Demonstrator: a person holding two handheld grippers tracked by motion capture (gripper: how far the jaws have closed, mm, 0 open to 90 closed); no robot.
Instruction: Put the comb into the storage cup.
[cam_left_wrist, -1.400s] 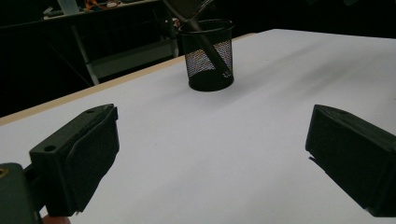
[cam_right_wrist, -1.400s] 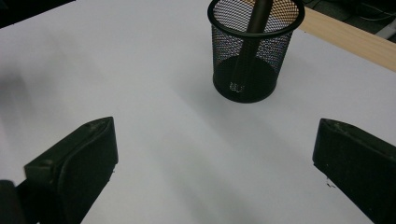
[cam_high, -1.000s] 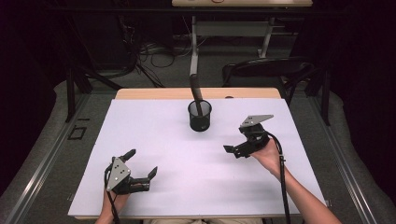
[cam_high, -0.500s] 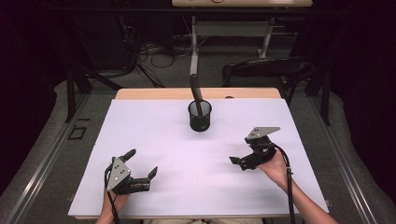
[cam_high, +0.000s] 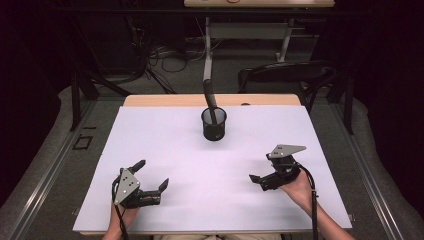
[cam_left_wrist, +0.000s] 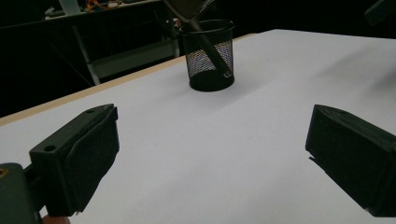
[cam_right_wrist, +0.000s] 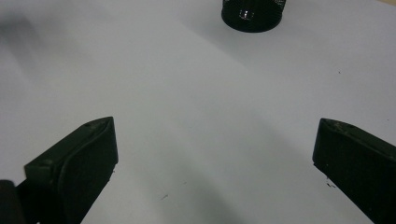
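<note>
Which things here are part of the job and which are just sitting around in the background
Part of the job:
- black mesh cup, upright on the white table sheet
- dark tool leaning in the cup
- left gripper and right gripper, both open and holding nothing

Just lying about:
- black chair beyond the table
- cables on the floor

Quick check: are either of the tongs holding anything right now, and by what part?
Nothing is held. The left tongs and the right tongs are both open over the white table, apart from the mesh cup.
</note>
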